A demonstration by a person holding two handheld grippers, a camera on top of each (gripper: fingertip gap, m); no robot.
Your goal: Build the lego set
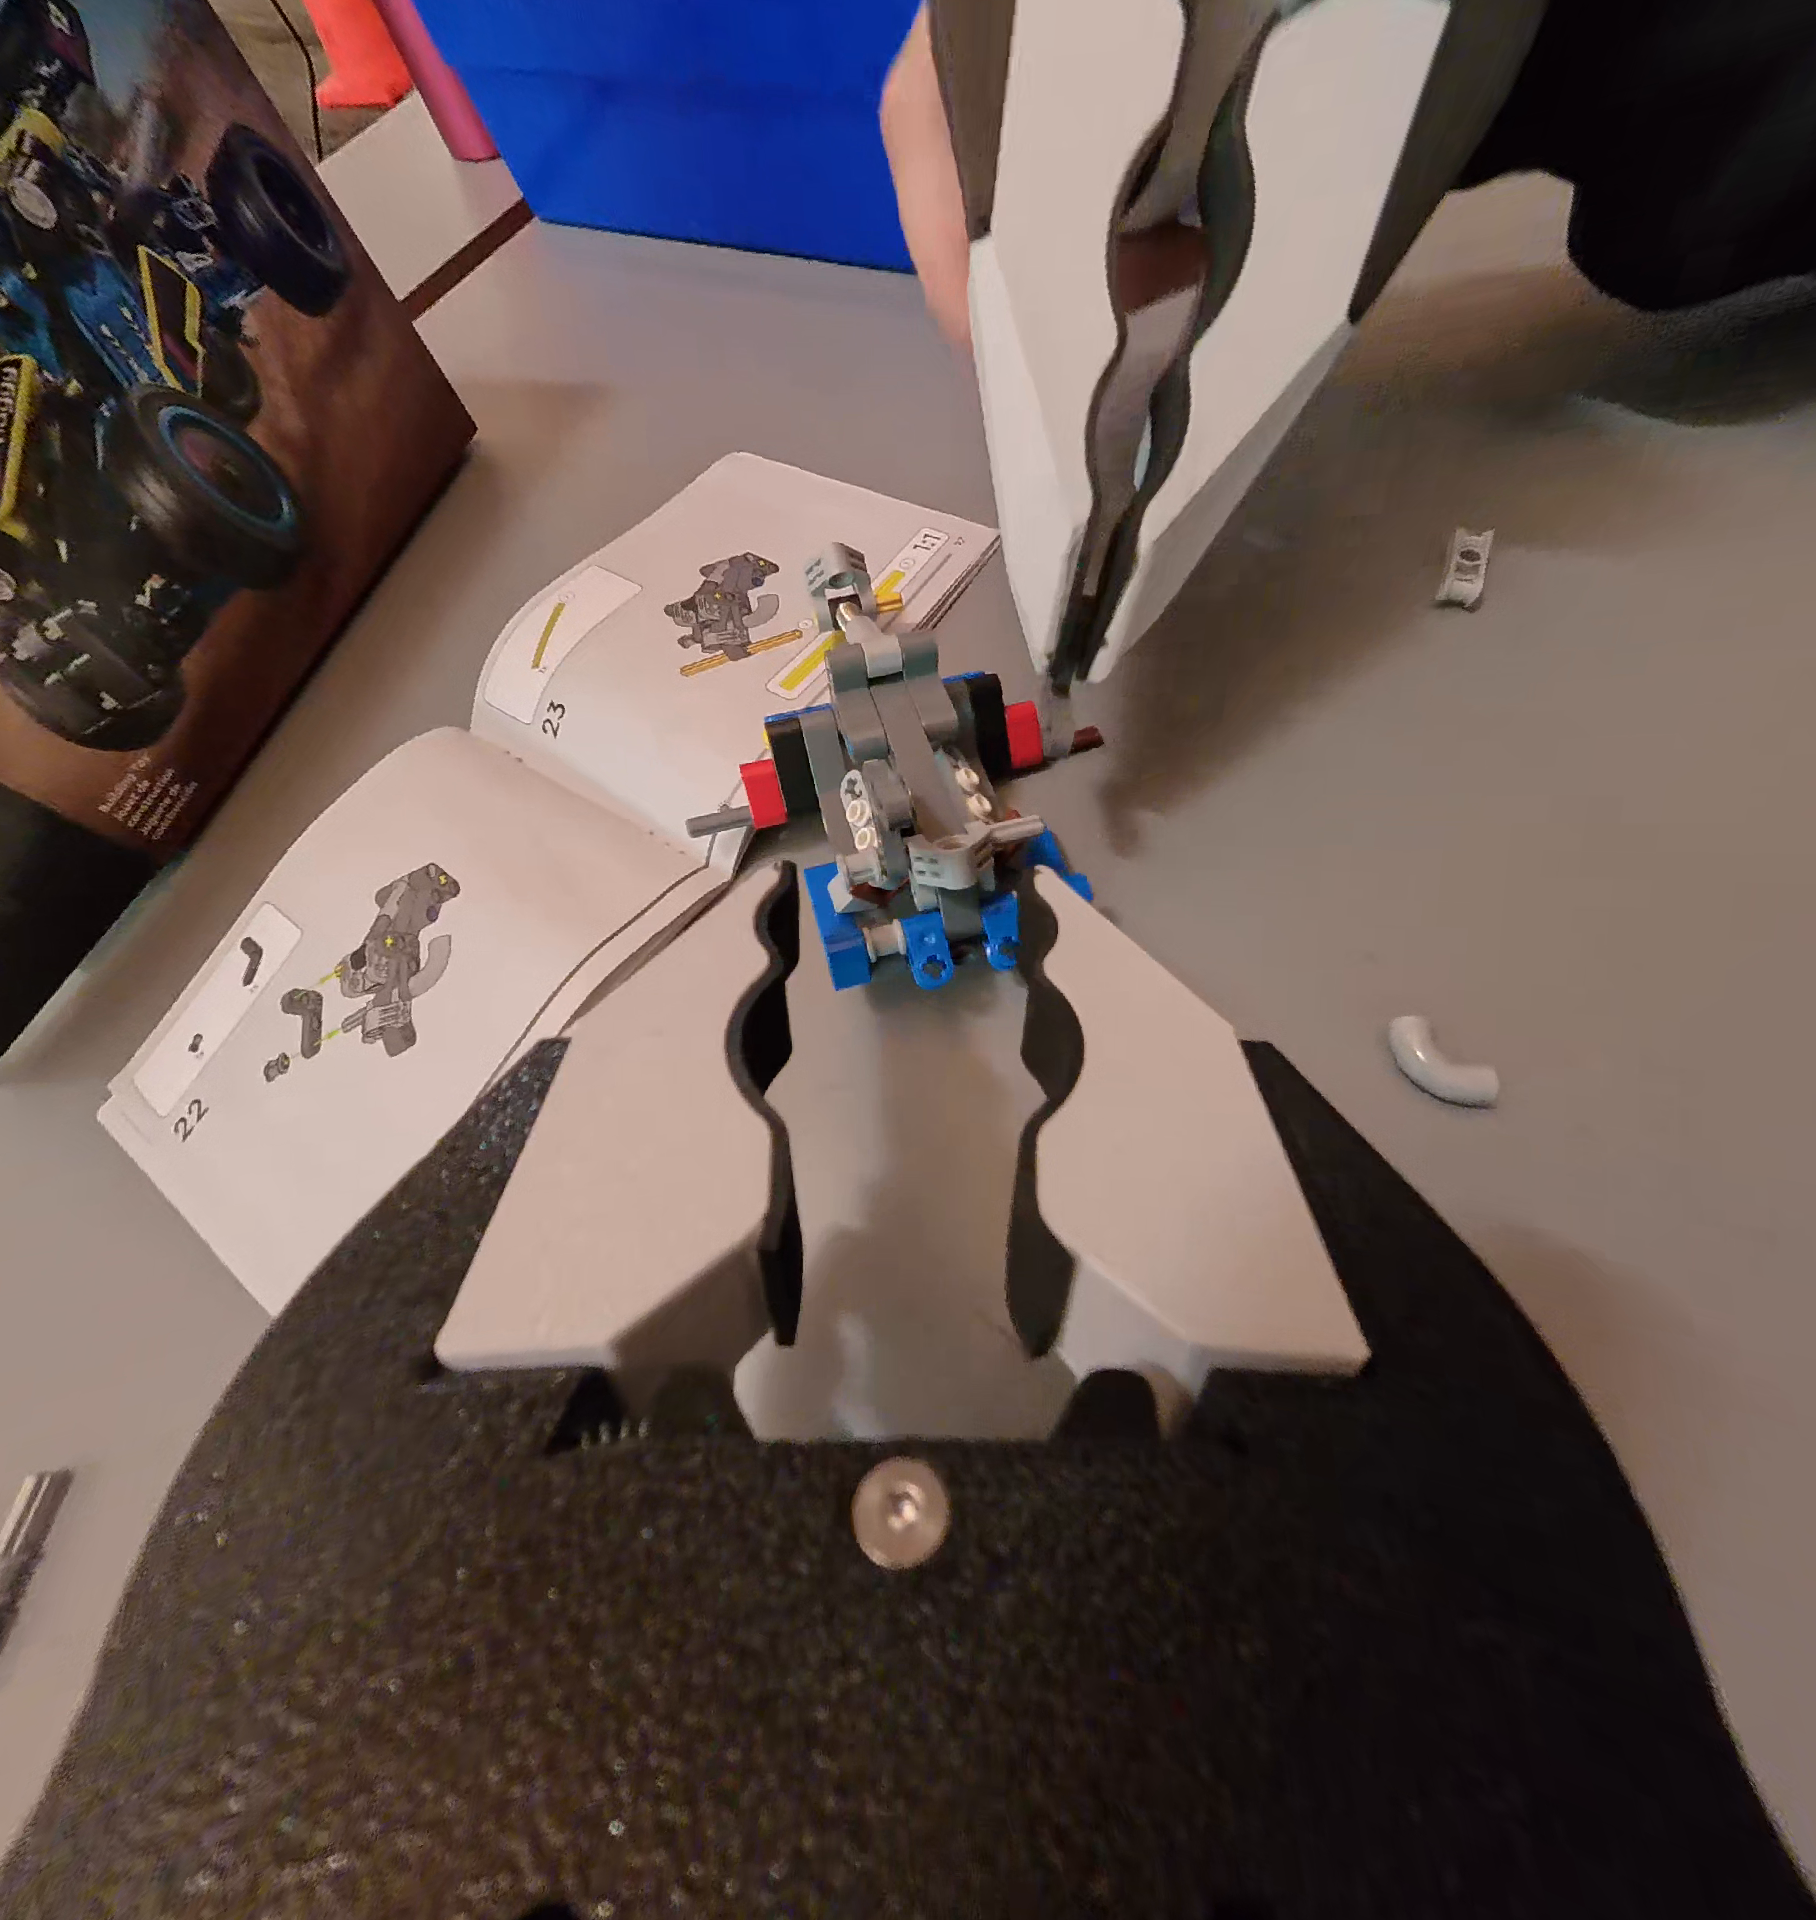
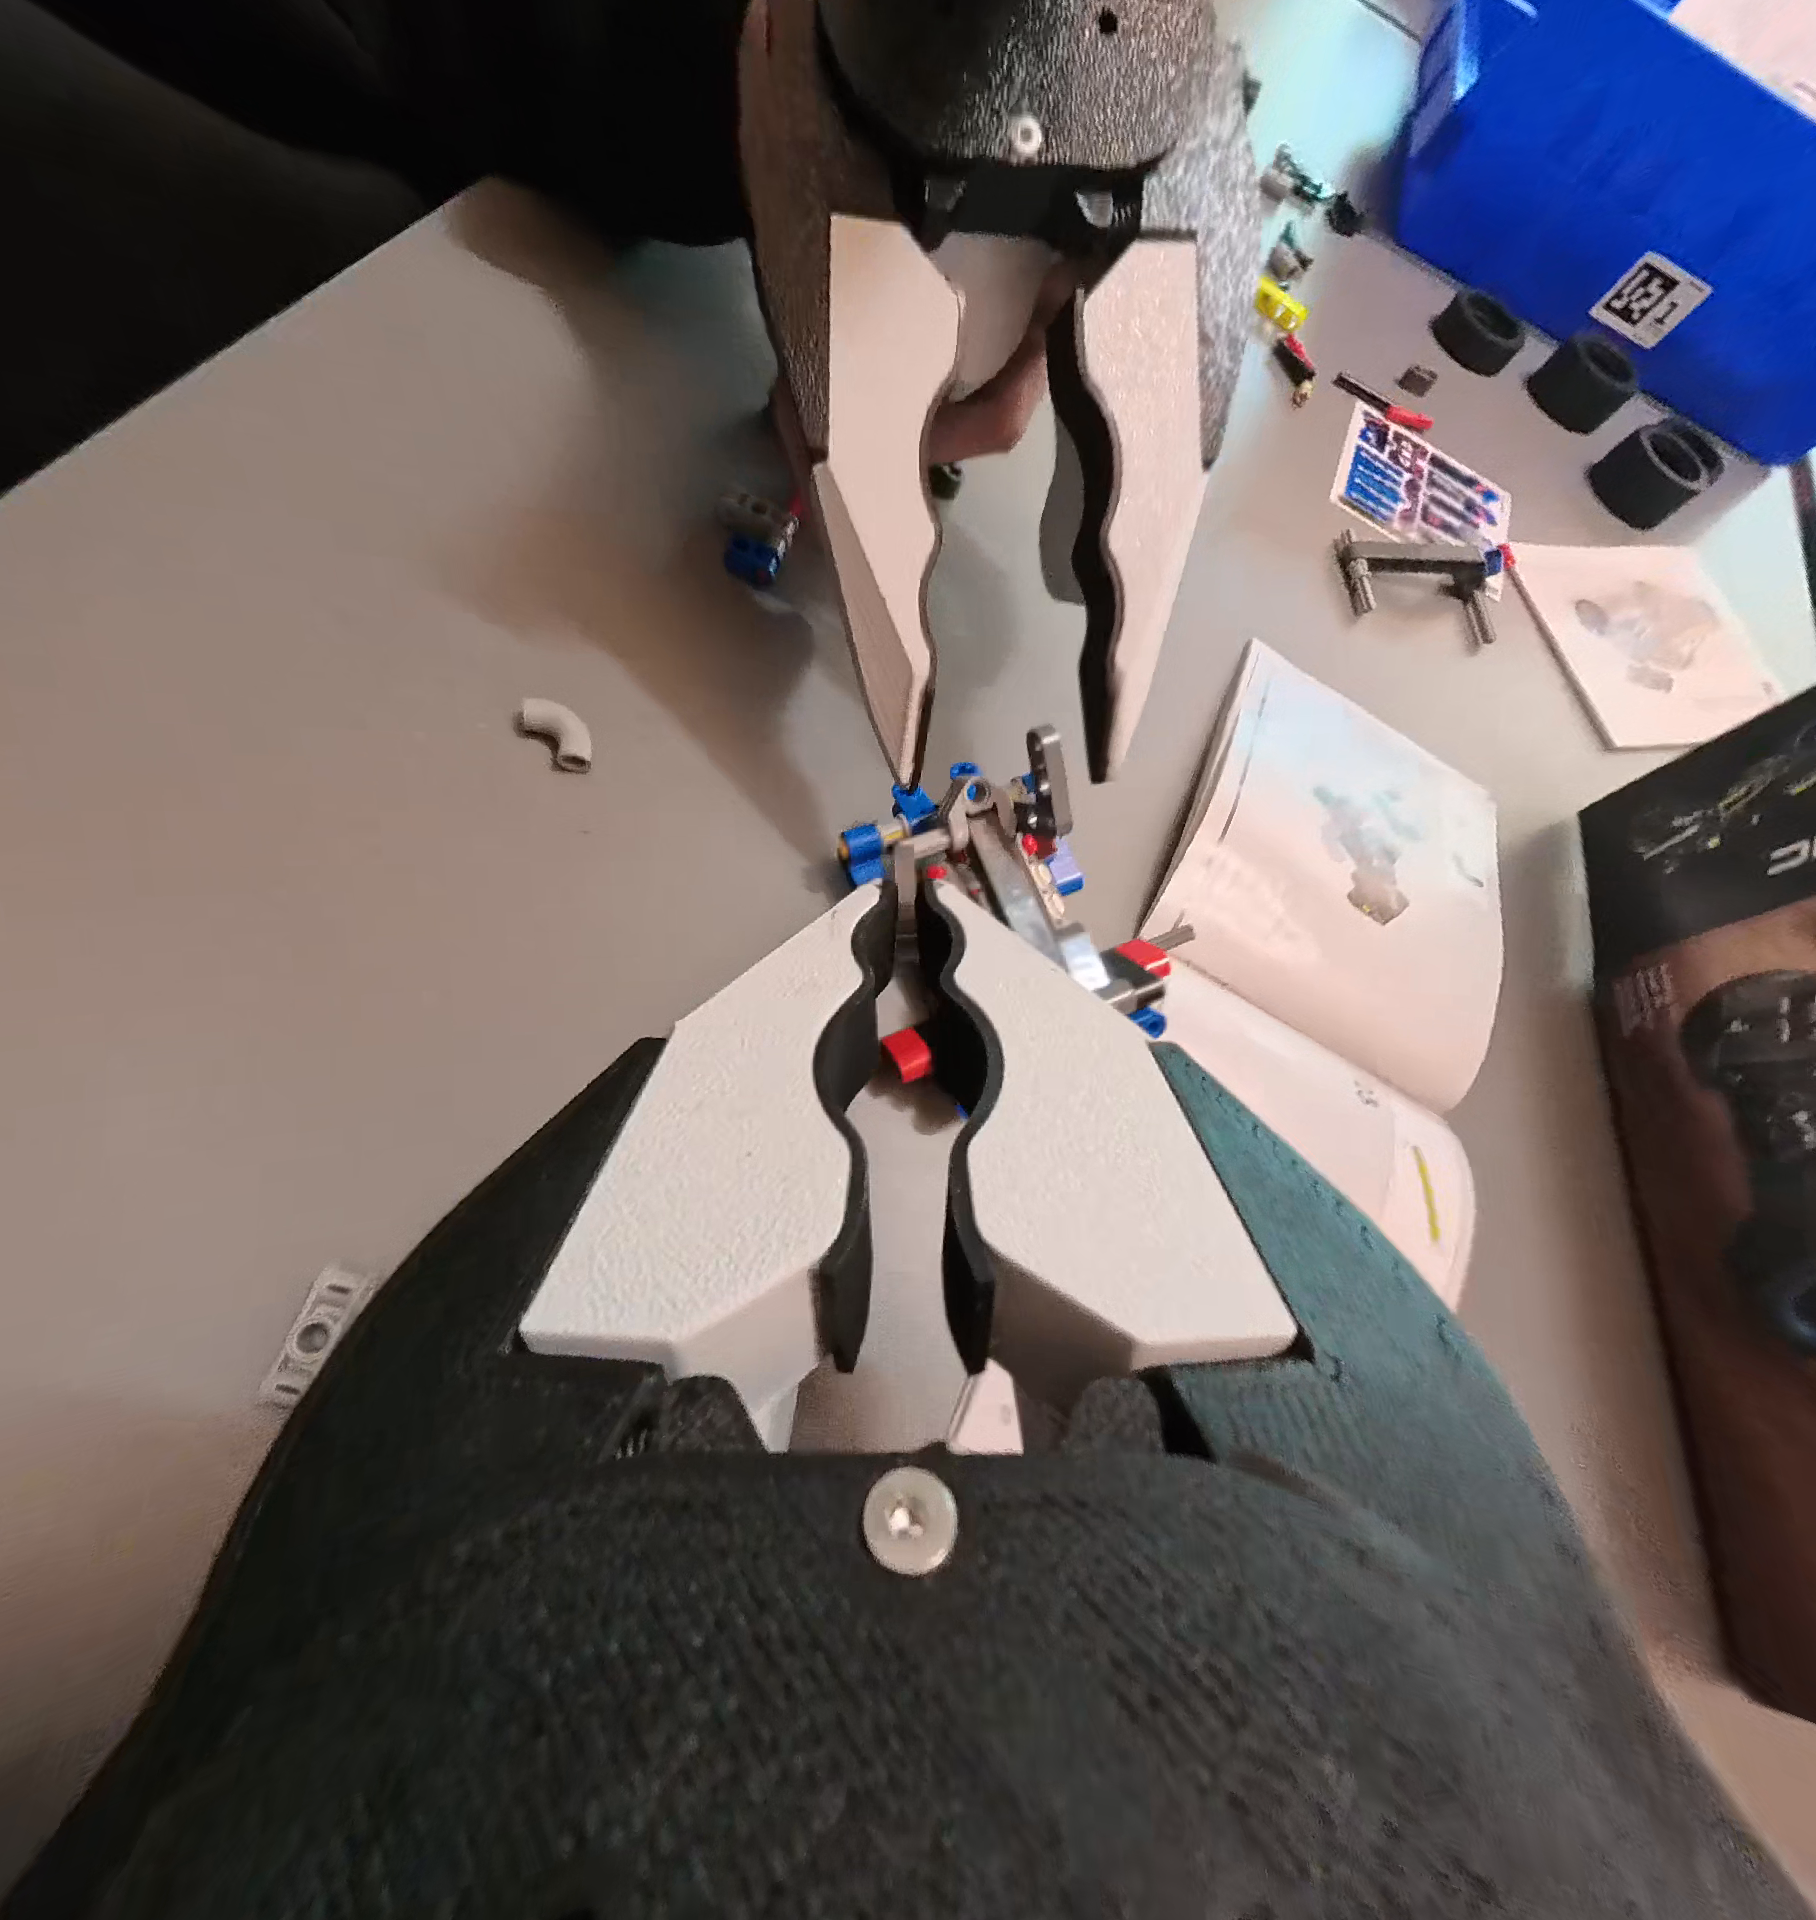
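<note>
Fingers of my left gripper (image 1: 919, 883) stand wide, one on each side of the blue end of a small brick model (image 1: 899, 790). From the right wrist view one fingertip (image 2: 909, 774) sits against a blue piece while the other hangs clear of the model, so nothing is clamped there. My right gripper (image 2: 906, 896) is drawn narrow, its tips pinched on a thin grey piece (image 2: 904, 873) that juts from the model's side, just beside a red bush (image 1: 1023, 732).

The model (grey beams over a blue base, a red bush at either side) rests on the grey table (image 1: 1403, 831), its far end touching the edge of an open instruction booklet (image 1: 416, 935). A toy box (image 1: 156, 416) showing a car lies beyond the booklet. To the model's other side lie a curved white piece (image 1: 1444, 1070) and, farther off, a small pale connector (image 1: 1465, 566). Well apart, black tyres (image 2: 1579, 379) sit beside a blue bin (image 2: 1662, 187), with a sticker sheet (image 2: 1418, 478) and a grey frame (image 2: 1413, 571) near them.
</note>
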